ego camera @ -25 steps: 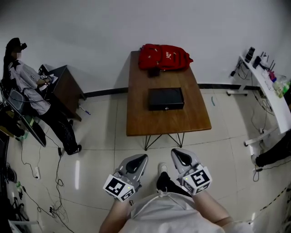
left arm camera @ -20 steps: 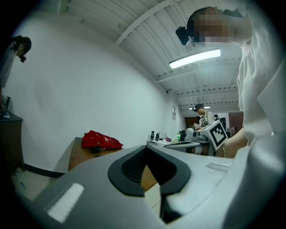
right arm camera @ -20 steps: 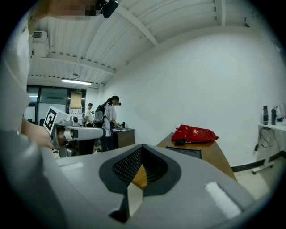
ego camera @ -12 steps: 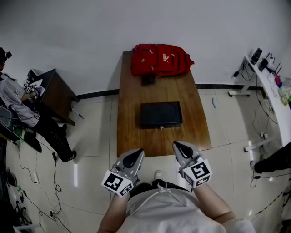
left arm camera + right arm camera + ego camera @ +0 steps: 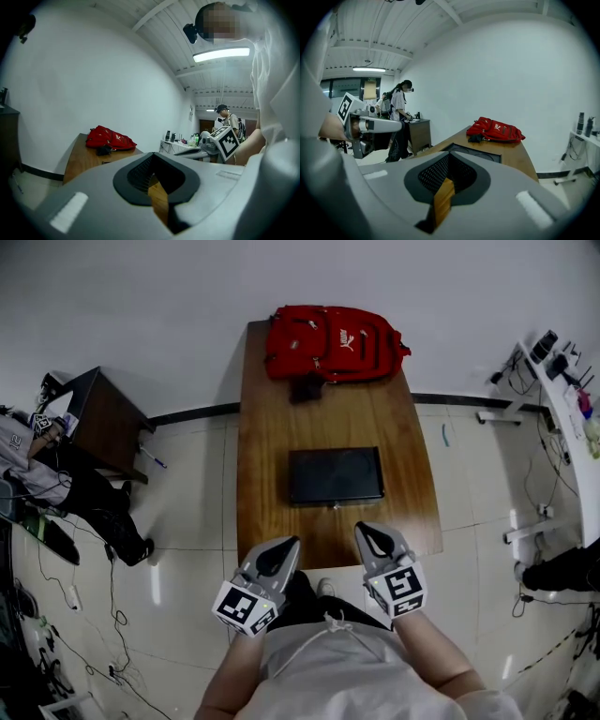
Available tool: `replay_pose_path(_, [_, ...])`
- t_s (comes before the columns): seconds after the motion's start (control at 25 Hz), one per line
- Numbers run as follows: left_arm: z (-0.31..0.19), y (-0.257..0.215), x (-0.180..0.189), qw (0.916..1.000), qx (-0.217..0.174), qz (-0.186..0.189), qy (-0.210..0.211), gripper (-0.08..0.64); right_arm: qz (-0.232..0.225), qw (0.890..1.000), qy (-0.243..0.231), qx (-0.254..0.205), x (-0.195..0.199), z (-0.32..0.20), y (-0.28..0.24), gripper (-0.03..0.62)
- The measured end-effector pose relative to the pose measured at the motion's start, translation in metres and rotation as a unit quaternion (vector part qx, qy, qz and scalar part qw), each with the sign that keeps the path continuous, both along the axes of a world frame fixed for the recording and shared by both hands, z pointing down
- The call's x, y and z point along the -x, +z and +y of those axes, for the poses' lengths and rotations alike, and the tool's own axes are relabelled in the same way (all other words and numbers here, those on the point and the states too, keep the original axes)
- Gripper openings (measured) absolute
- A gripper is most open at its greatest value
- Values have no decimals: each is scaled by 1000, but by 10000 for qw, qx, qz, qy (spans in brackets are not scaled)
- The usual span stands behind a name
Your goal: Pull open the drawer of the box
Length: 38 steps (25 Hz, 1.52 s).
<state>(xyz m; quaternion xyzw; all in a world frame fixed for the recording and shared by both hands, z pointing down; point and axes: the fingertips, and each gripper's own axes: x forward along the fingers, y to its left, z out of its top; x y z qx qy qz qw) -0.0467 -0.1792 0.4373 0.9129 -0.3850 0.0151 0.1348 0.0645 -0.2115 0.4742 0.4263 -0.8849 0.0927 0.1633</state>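
Observation:
A flat black box [image 5: 335,474] lies in the middle of a long wooden table [image 5: 262,465], its drawer front facing me and closed, with a small knob [image 5: 331,505] at the lower edge. My left gripper [image 5: 281,547] and right gripper [image 5: 372,532] hover side by side over the table's near edge, short of the box and touching nothing. Both are shut and hold nothing. In the right gripper view the box [image 5: 476,152] shows just past the right gripper [image 5: 443,190]. The left gripper [image 5: 157,187] points along the tabletop.
A red backpack [image 5: 333,330] with a small black pouch [image 5: 307,388] lies at the table's far end by the wall. A dark side desk [image 5: 94,418] with a seated person [image 5: 37,474] stands left. A white shelf [image 5: 562,399] runs along the right. Cables lie on the tiled floor.
I have come closer to the table: both grippers went from over the floor to over the table's near edge. The box sits nearer to them. Both grippers stay shut.

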Motion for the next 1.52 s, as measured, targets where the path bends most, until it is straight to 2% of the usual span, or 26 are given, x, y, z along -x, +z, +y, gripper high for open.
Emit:
replay_pose_path(0.32, [-34,43,-3,9988,397,42,289,-5,358,9970,207,660,15,-34,60,8])
replay_pose_path(0.52, [-42,63,-5,9975,571,87,406,-5,515,9926,339,1044,19,-47,99,57])
replay_pose_path(0.76, [-47,85,-4,9961,733,155,458,-5,534,9863,497,1478,19,-54,145,81])
replay_pose_path(0.96, [-44,95,-2,9944,880,250,534,-5,483,9828,583,1683,26,-62,161,101])
replay_pose_path(1.28, [-37,103,-1,9918,1053,246,675,-5,284,9757,999,1932,25,-66,165,75])
replay_pose_path(1.52, [-39,99,-1,9915,1057,320,684,-5,296,9753,1029,1934,24,-64,165,71])
